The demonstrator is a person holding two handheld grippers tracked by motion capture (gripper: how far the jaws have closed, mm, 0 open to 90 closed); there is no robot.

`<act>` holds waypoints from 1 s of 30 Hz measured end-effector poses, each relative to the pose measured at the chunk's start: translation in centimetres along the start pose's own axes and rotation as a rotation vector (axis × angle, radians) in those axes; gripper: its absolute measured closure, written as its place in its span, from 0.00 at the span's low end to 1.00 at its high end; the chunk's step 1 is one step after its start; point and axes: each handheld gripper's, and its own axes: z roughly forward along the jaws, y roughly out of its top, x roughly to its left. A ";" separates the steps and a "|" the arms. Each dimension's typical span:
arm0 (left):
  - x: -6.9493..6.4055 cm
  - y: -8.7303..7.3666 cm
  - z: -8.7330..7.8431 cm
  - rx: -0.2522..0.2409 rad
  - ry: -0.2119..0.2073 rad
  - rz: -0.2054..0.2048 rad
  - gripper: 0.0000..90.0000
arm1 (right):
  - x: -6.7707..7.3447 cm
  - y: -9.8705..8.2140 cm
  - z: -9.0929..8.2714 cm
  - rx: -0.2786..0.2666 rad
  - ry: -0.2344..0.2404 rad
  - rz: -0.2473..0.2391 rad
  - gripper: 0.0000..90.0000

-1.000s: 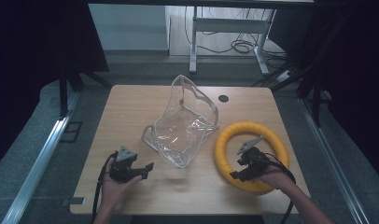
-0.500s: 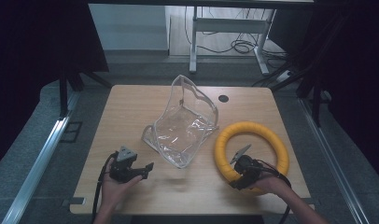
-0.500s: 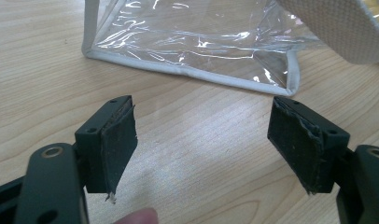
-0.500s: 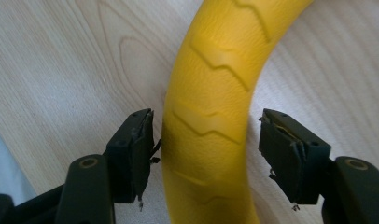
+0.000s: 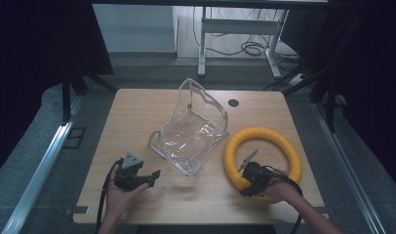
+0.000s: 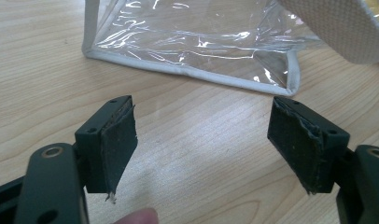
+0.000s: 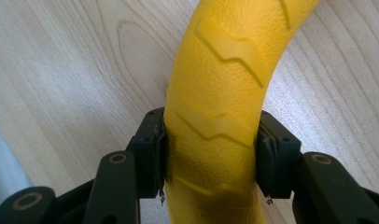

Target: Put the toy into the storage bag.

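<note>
Your right gripper (image 7: 210,154) has just closed on the yellow ring (image 7: 225,93), left gripper (image 6: 201,140) gaping idle; lift it level toward the clear bag (image 5: 193,131).

Dim high view with dark edges, brighter gripper views, glare on clear plastic, soft blur

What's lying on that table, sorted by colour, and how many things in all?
Yellow: 1, the ring, clamped in the right gripper.
Clear: 1, the bag, lying beside the ring.
Black: 2, the right gripper and the left gripper, which is open.
Total: 4 things on or over the table.
</note>
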 end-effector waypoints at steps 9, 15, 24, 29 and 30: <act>0.0 0.0 0.0 -0.002 0.004 -0.004 0.26 | -1.7 -1.3 -3.7 -0.186 0.111 0.045 0.57; 0.1 0.0 0.0 -0.004 0.006 0.000 0.26 | -2.9 -1.9 -5.8 -0.297 0.171 0.086 0.57; 0.1 0.1 -0.1 -0.009 0.007 -0.001 0.26 | -4.1 -2.7 -7.8 -0.435 0.198 0.133 0.57; 0.0 0.1 -0.1 -0.007 0.009 0.001 0.26 | -4.4 -2.9 -8.5 -0.479 0.199 0.144 0.57; 0.0 0.1 -0.1 -0.007 0.009 0.002 0.26 | -4.4 -3.0 -8.6 -0.489 0.198 0.147 0.57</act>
